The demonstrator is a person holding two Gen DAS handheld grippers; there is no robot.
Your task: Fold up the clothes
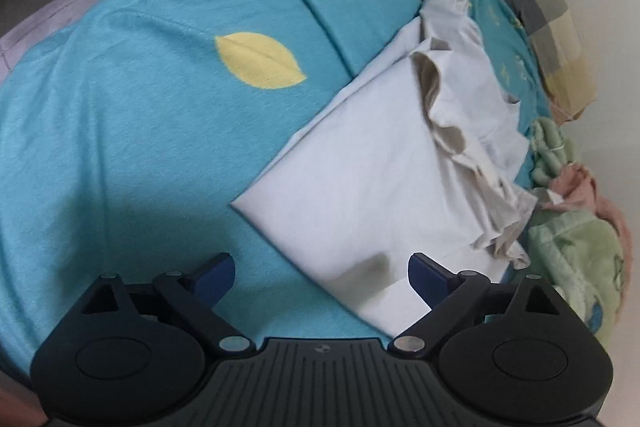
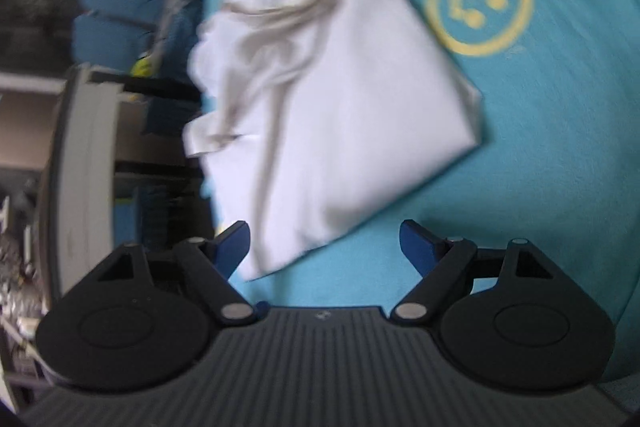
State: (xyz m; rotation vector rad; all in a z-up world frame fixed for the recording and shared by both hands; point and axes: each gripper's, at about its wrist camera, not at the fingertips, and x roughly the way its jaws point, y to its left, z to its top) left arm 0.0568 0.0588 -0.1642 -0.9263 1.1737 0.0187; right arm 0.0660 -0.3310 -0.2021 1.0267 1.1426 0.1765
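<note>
Teal bedspread (image 1: pixel 132 131), green plush blanket (image 1: pixel 576 259) beside garment (image 1: pixel 360 187)

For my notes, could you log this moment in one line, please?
left gripper open | right gripper open | white garment part-folded on teal sheet

soft white cloth shirt (image 1: pixel 368 163) ahead of the jaws, fuzzy blue blanket (image 1: pixel 132 131) under it, matt black plastic left gripper (image 1: pixel 320 279), shiny metal pins (image 1: pixel 408 343)

I read this as a home bedroom: a bed under a teal printed sheet (image 1: pixel 140 131), with a checked pillow (image 1: pixel 548 27) and soft blankets (image 1: pixel 572 251) piled alongside.
</note>
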